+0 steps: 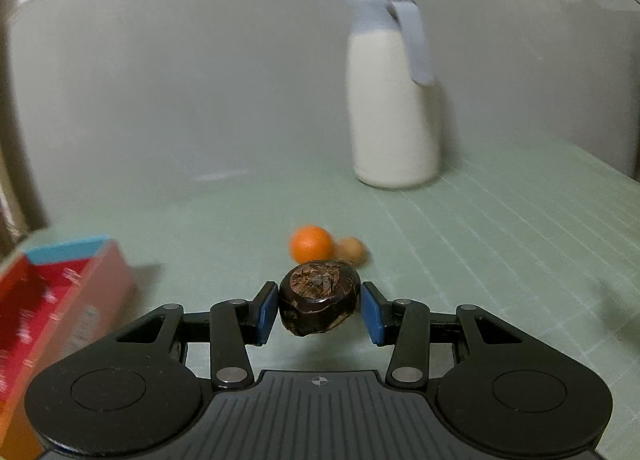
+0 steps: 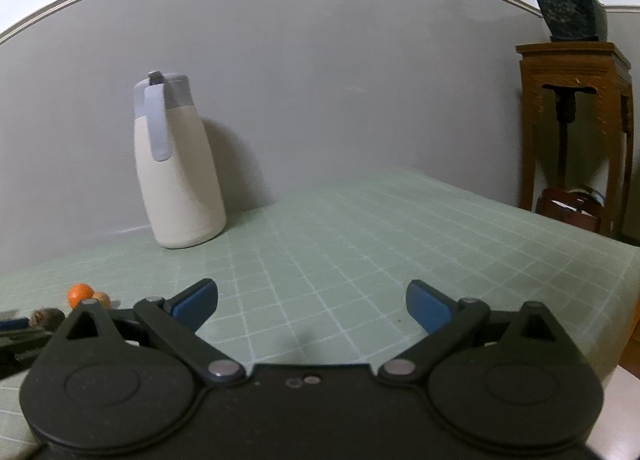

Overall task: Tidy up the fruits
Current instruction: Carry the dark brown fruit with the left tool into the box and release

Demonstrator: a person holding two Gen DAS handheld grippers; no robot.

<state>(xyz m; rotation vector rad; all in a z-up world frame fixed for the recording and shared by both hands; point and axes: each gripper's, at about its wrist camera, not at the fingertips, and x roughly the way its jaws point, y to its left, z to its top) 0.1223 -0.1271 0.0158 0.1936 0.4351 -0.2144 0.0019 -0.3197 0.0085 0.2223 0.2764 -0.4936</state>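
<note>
- A dark brown, rough-skinned fruit (image 1: 318,300) sits between the blue pads (image 1: 267,310) of the left gripper (image 1: 319,310); the left pad touches it, the right pad looks just off its side, so whether it is pinched I cannot tell.
- Just beyond it on the green gridded tabletop (image 1: 500,244) lie an orange (image 1: 311,243) and a small tan fruit (image 1: 352,249), touching each other, toward the middle of the tabletop.
- A red carton (image 1: 52,300) with a blue top stands near the left edge, close beside the left gripper.
- A white jug (image 1: 394,100) with a grey lid stands at the back edge against the wall.
- The right gripper (image 2: 312,302) hovers with jaws spread wide, nothing between them, over bare grid.
- From the right wrist view the tabletop's right edge (image 2: 592,256) shows, with open mat up to it; past it stands a wooden stand (image 2: 576,108) bearing a potted plant (image 2: 568,4).
</note>
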